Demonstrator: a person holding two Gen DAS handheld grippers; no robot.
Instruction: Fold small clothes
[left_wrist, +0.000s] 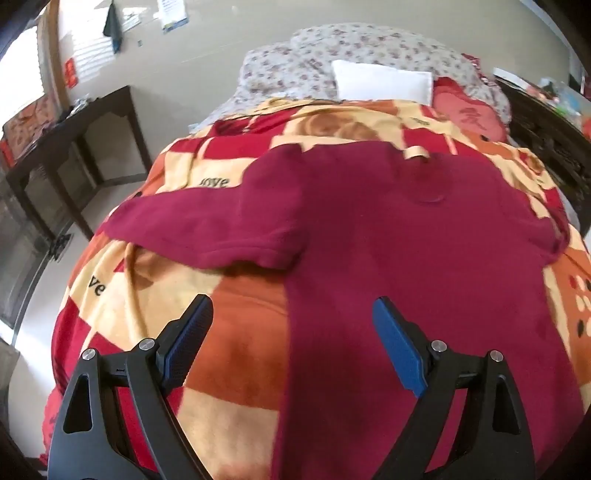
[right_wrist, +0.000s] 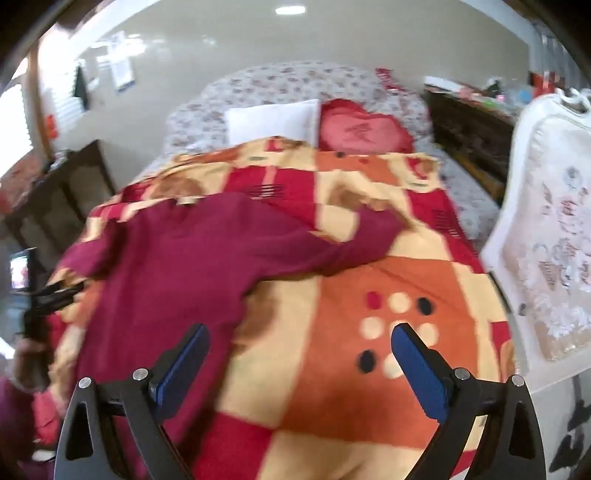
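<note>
— Start at the tongs. How do they stand?

— Both wide apart and holding nothing. The left gripper (left_wrist: 291, 332) tilts down over the near end of the maroon shirt (left_wrist: 388, 240); one blue pad hangs over the shirt's body, the other over the bare blanket (left_wrist: 229, 332), so the shirt's left side edge runs up between the jaws.

— And the other one?

— The right gripper (right_wrist: 299, 354) is spread just as wide, also angled down. Its left pad sits about over the shirt's right side edge, but most of the gap is above the orange and cream checks of the blanket, near the spotted patch.

— So where does the shirt lie from them?

— Flat on the blanket on the bed, spread out. Its long axis runs away from both grippers, hem nearest, collar farthest, toward the white pillow (left_wrist: 384, 79) and the red heart cushion (right_wrist: 364, 127). The sleeves stick out sideways, one to each side.

— Which hand is nearer to it?

— The left, I'd say; it is already over cloth. The right needs to shift left to reach its edge. Whether either pad touches the fabric, I can't tell from here.
</note>
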